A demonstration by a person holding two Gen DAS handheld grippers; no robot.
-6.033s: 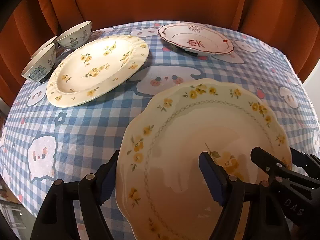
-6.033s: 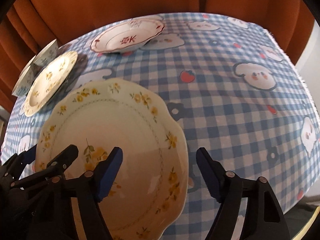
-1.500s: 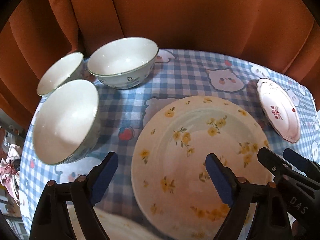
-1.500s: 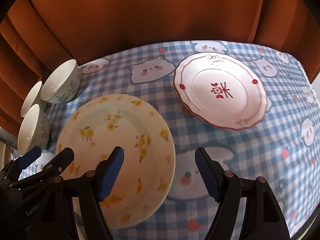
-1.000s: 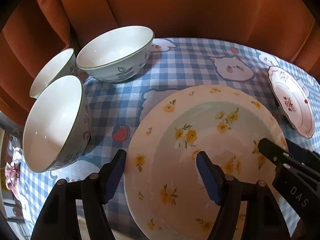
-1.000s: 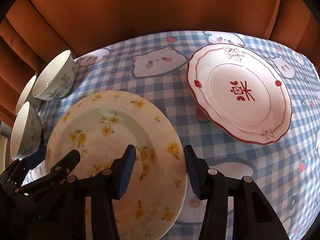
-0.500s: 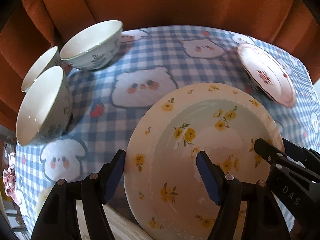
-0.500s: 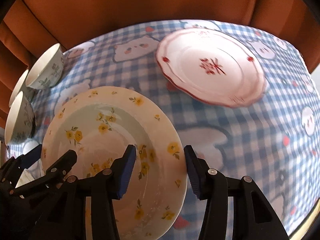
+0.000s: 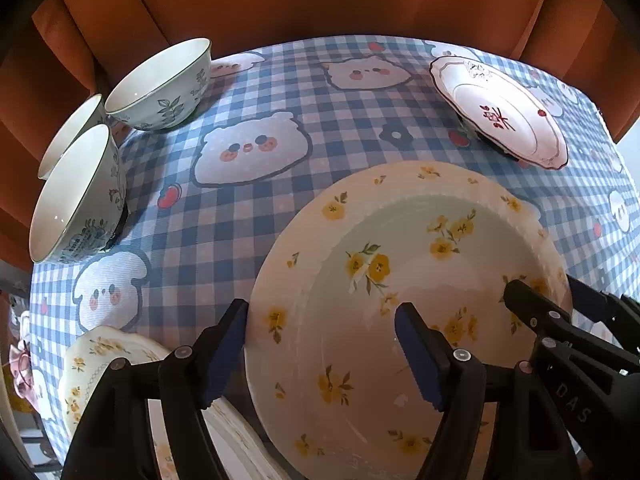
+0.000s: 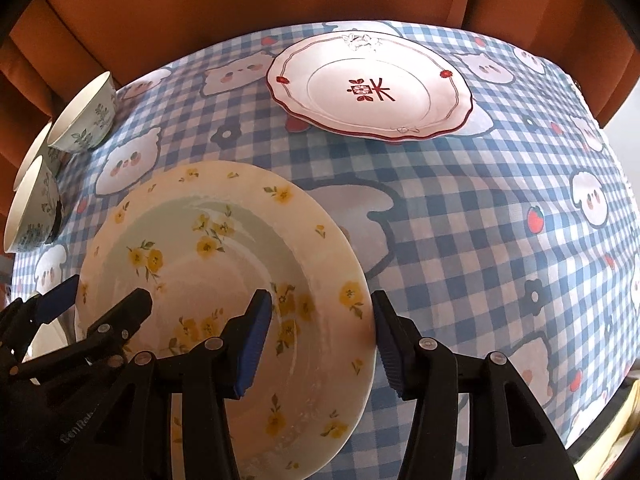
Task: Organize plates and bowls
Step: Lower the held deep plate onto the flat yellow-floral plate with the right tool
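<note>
Plate [image 9: 420, 240] pinched at opposite rims by left gripper [image 9: 322, 320] and right gripper [image 10: 320, 304], jaws just easing wider, liable to slip and chip on lower plate [image 9: 104, 356] beneath.

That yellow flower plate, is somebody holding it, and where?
Yes. Both grippers hold the yellow flower plate by its rim: the left gripper on its left edge, the right gripper on its right edge.

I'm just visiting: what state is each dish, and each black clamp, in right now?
Round cream plate with yellow flowers: held up, tilted, empty.
Left tool: clamped on that plate's rim, jaws just easing wider.
Right tool: same, on the opposite rim.
White plate with red trim: lying flat, empty.
Three white leaf-printed bowls: upright, empty, unstacked.
Scalloped yellow-flowered plate: lying partly under the held plate.
</note>
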